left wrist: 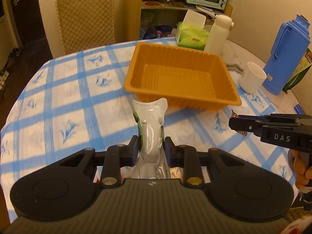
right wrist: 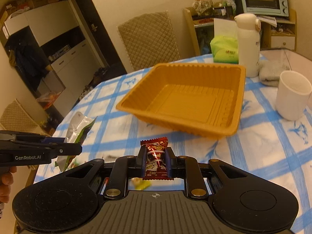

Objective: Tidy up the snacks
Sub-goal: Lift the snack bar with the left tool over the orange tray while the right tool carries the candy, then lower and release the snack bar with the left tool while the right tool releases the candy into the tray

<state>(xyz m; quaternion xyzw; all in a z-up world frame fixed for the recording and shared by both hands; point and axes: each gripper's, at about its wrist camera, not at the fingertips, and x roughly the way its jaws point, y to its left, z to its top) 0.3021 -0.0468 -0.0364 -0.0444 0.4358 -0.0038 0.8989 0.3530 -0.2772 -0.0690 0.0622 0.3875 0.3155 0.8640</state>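
Observation:
An empty orange plastic tray [left wrist: 148,54] [right wrist: 241,89] sits on the blue-checked tablecloth. My left gripper [left wrist: 151,143] is shut on a silver and green snack pouch [left wrist: 151,128], held above the cloth just short of the tray's near edge. In the right wrist view the pouch [right wrist: 75,130] and the left gripper [right wrist: 79,148] show at the left. My right gripper [right wrist: 156,156] is shut on a dark red wrapped candy [right wrist: 156,158], held above the cloth in front of the tray. In the left wrist view the right gripper [left wrist: 234,124] comes in from the right.
A white cup [left wrist: 251,77] [right wrist: 292,95], a white bottle [left wrist: 218,35] [right wrist: 248,44], a green tissue pack [left wrist: 192,36] [right wrist: 225,49] and a blue jug [left wrist: 286,54] stand behind and right of the tray. A yellow candy [right wrist: 141,183] lies under my right gripper. A padded chair [left wrist: 85,19] stands beyond the table.

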